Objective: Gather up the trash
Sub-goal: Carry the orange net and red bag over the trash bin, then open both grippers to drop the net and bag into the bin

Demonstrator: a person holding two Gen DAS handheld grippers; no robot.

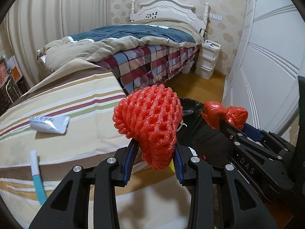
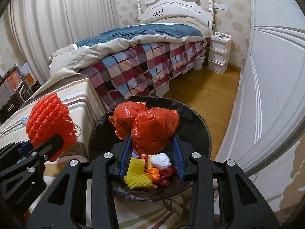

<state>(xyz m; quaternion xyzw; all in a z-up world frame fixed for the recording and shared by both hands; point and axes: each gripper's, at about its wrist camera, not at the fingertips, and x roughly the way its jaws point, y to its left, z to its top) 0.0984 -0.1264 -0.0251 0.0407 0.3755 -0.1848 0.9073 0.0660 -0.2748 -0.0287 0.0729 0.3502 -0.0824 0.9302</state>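
From your left wrist camera, your left gripper has its fingers clamped narrowly on a red foam net sleeve, which bulges up above the pads. Take the trash bin, lined with a black bag, as your landmark: the sleeve is held just left of the bin's rim, over the edge of the striped bedding. Farther left of the bin, a crumpled white and blue wrapper and a white and teal tube lie on that bedding. Right of the sleeve, your right gripper reaches over the bin with a red plastic bag pinched in its tips. From your right wrist camera, your right gripper has its fingers closed narrowly on the red plastic bag, directly above the bin's open mouth. Inside the bin lie a yellow foam net, a white wad and orange and dark red scraps. Left of the bin, your left gripper holds the sleeve over the bedding.
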